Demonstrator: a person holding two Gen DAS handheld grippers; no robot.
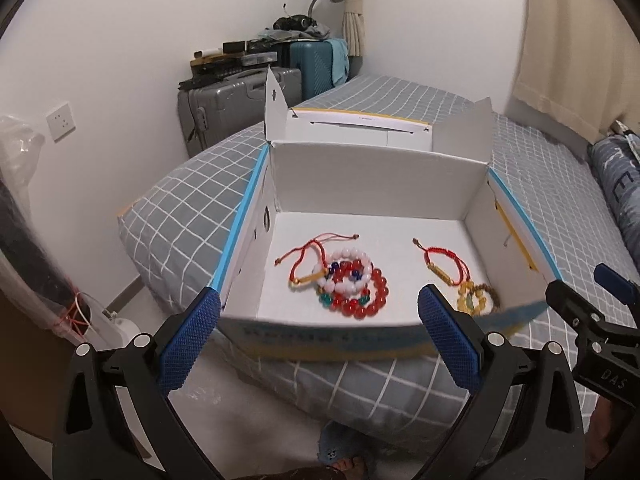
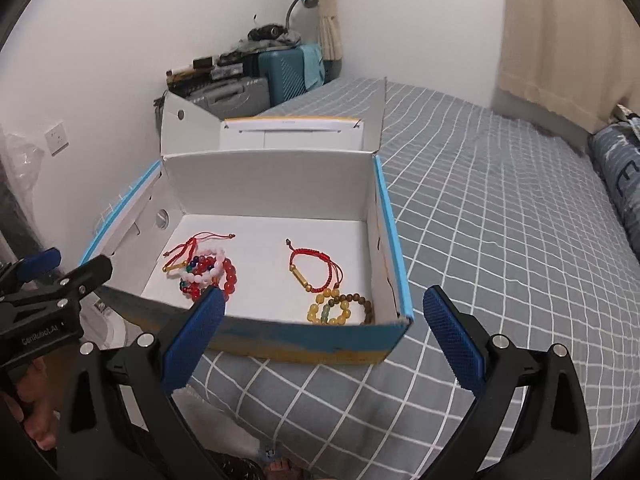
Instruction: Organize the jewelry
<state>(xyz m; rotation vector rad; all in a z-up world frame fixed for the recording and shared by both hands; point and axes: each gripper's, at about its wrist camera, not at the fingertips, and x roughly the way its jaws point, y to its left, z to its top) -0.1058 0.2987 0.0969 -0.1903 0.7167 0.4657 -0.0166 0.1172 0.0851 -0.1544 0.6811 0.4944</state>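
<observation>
Jewelry lies sorted in two clusters, bead bracelets [image 1: 352,280] left and yellow bracelets [image 2: 340,308] right, inside the open box [image 2: 272,184] at the bed's [image 2: 500,220] near edge, so both tongs, left [image 1: 320,336] and right [image 2: 324,340], stand apart, empty.

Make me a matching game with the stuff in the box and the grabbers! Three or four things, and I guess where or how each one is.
Things:
1. red bead bracelet
2. yellow bead bracelet
3. box lid
4. left gripper

Places or states:
A. folded back, standing behind the box
B. open, nothing between its jaws
C. in the pile on the box's left side
D. near the box's front right corner

Pairs: 1-C, 2-D, 3-A, 4-B
</observation>
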